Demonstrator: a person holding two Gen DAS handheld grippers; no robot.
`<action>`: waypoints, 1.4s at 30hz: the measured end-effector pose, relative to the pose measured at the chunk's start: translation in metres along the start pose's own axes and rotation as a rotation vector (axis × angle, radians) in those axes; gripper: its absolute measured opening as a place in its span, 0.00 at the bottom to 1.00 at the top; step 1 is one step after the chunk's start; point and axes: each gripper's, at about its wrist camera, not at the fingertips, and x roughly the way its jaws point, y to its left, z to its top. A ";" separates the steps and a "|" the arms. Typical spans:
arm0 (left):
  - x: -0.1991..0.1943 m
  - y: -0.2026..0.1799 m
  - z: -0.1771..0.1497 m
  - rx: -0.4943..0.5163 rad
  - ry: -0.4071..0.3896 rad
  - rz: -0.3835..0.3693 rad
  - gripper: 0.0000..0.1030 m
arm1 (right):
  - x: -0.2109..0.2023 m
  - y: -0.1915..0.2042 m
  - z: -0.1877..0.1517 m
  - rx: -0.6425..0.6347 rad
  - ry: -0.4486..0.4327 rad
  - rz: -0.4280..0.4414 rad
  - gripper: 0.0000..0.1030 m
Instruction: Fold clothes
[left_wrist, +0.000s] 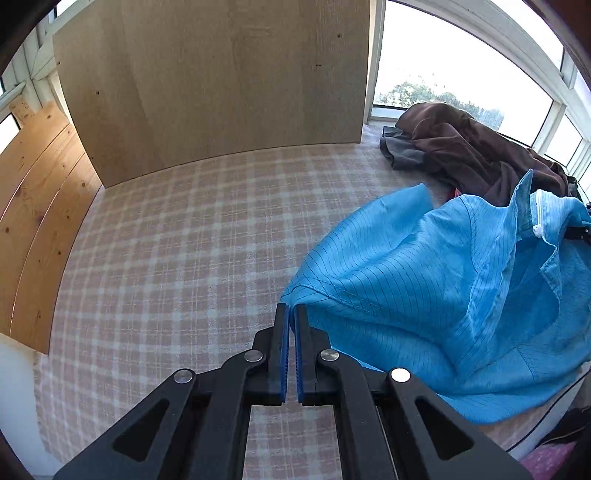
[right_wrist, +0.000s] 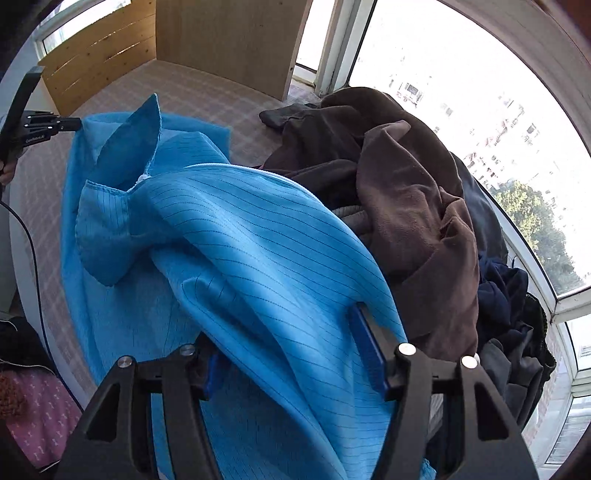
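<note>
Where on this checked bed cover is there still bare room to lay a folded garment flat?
The checked cover lies bare between the plywood board, the slatted wooden side and the blue garment. By the window it is crowded: the brown garment and other dark clothes are heaped there.

Bed (left_wrist: 177, 240) with pink-and-white plaid cover. On it: blue striped garment (left_wrist: 424, 295) spread at right, a pile of brown and dark clothes (left_wrist: 461, 147) behind it near the window, wooden board (left_wrist: 221, 81) standing at far edge.
</note>
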 end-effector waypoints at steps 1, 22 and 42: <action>-0.003 -0.002 0.000 0.005 -0.007 -0.008 0.02 | 0.005 -0.002 0.000 0.025 0.014 0.006 0.34; -0.025 -0.174 0.004 0.724 -0.049 -0.124 0.42 | -0.071 -0.185 -0.085 0.688 -0.029 -0.070 0.13; 0.044 -0.235 0.004 0.863 0.068 0.041 0.01 | -0.111 -0.117 -0.145 0.603 -0.164 0.053 0.41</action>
